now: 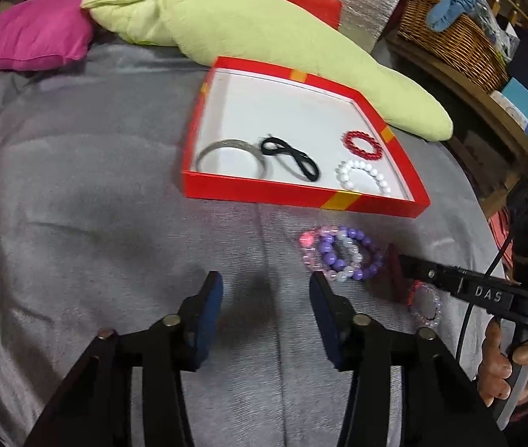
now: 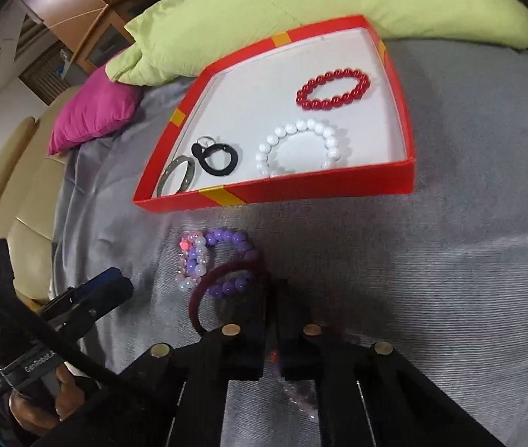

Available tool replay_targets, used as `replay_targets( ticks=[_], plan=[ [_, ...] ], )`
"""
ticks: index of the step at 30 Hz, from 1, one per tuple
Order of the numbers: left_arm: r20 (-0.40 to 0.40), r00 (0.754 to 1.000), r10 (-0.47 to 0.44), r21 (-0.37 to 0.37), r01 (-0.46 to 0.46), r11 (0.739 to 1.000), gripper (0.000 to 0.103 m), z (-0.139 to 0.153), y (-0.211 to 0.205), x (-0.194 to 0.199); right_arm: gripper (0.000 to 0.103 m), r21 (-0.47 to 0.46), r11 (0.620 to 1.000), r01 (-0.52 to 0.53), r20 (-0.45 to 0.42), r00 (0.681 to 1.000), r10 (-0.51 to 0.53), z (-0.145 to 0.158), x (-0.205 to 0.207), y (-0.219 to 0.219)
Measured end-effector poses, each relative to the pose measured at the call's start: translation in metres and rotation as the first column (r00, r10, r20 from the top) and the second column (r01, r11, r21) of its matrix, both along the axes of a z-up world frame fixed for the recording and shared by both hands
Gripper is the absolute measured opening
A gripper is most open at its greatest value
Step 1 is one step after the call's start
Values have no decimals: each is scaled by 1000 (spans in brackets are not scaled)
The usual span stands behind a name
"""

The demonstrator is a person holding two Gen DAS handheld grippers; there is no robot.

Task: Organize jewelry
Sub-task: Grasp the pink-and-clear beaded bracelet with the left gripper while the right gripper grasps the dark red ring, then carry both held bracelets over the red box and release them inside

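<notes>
jewelry is split between two spots: inside the red box [image 2: 323,186] lie a red bead bracelet [image 2: 333,89], a white bead bracelet [image 2: 303,147], a black hair tie [image 2: 214,158] and a silver bangle [image 2: 177,176]; on the grey bedspread [image 2: 468,260] just in front of the box sits a cluster of purple and pink bead bracelets [image 1: 342,257]. right tool [image 2: 272,298] has its fingers together, clamped on a maroon hair band [image 2: 223,279] lying over the purple beads. left tool [image 1: 265,305] hovers near the cluster, fingers apart, nothing between them. a green pillow [image 1: 264,33] lies behind the box.
</notes>
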State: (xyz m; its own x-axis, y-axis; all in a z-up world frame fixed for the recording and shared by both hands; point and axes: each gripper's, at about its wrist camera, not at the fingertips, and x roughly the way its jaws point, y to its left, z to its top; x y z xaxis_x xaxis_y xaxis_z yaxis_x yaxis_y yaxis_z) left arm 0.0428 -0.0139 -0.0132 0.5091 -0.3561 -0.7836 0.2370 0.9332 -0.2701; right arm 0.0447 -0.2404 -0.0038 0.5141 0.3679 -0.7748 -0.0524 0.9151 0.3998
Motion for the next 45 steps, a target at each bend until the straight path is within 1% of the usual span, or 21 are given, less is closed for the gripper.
replay_targets(
  ticks=[2, 4, 6, 9, 10, 11, 14, 15, 16, 17, 18, 19, 20, 23, 24, 28, 31, 33, 37, 41, 45],
  plan=[
    [-13, 1000, -20, -33, 19, 999, 48, -1, -4, 5, 5, 3, 998, 57, 17, 998, -57, 5, -4, -13],
    [-15, 999, -37, -64, 36, 997, 48, -2, -12, 12, 5, 26, 994, 110, 18, 994, -111, 7, -7, -29],
    [-4, 999, -52, -81, 51, 995, 48, -1, -20, 18, 5, 48, 989, 142, 8, 990, -142, 8, -9, -40],
    [-27, 996, -81, -130, 77, 989, 52, -2, -33, 26, 5, 39, 983, 179, -21, 984, -178, 5, -9, -49],
    [-31, 996, -85, -132, 80, 988, 61, -4, -38, 28, 5, 40, 981, 188, -35, 982, -187, 4, -8, -51],
    [-33, 996, -83, -115, 79, 990, 69, -6, -44, 30, 5, 41, 980, 195, -43, 980, -193, 2, -8, -51],
    [-36, 995, -97, -51, 96, 994, 69, -15, -59, 34, 5, 35, 976, 216, -52, 975, -214, 1, -6, -54],
    [-25, 995, -100, -32, 99, 995, 69, -17, -61, 34, 5, 37, 975, 218, -51, 975, -216, 2, -5, -54],
    [-16, 994, -104, -11, 104, 994, 66, -17, -63, 34, 5, 39, 975, 217, -50, 975, -215, 2, -4, -52],
    [-10, 994, -106, 15, 106, 994, 56, -17, -63, 33, 5, 40, 975, 217, -48, 975, -215, 2, -4, -52],
    [-2, 995, -100, 55, 100, 993, 49, -17, -63, 32, 5, 38, 975, 218, -46, 975, -216, 3, -4, -52],
    [0, 995, -99, 84, 98, 992, 36, -18, -62, 32, 5, 35, 975, 219, -43, 975, -218, 3, -3, -51],
    [0, 995, -98, 95, 98, 991, 26, -17, -58, 30, 5, 35, 975, 219, -41, 975, -218, 3, -4, -50],
    [-5, 996, -88, 94, 88, 992, 15, -15, -42, 27, 5, 38, 976, 216, -30, 976, -215, 6, -5, -47],
    [1, 997, -75, 109, 75, 991, 14, -13, -37, 27, 5, 36, 976, 217, -25, 976, -216, 7, -6, -46],
    [9, 999, -43, 111, 42, 993, 13, -7, -16, 23, 5, 37, 974, 222, -21, 975, -221, 8, -8, -48],
    [9, 999, -33, 74, 33, 997, 13, -3, -5, 21, 5, 30, 975, 221, -23, 975, -221, 7, -10, -48],
    [26, 999, -29, 68, 27, 997, 13, 1, -1, 20, 5, 29, 975, 221, -21, 975, -221, 8, -11, -47],
    [50, 998, -33, 77, 29, 997, 13, 4, 3, 18, 5, 31, 974, 223, -15, 975, -223, 9, -13, -49],
    [28, 998, -48, 66, 46, 997, 13, -1, 1, 20, 5, 30, 972, 231, -13, 973, -231, 9, -15, -51],
    [18, 999, -49, 96, 47, 994, 13, -7, -4, 21, 5, 26, 973, 229, -11, 973, -229, 9, -16, -51]
  ],
)
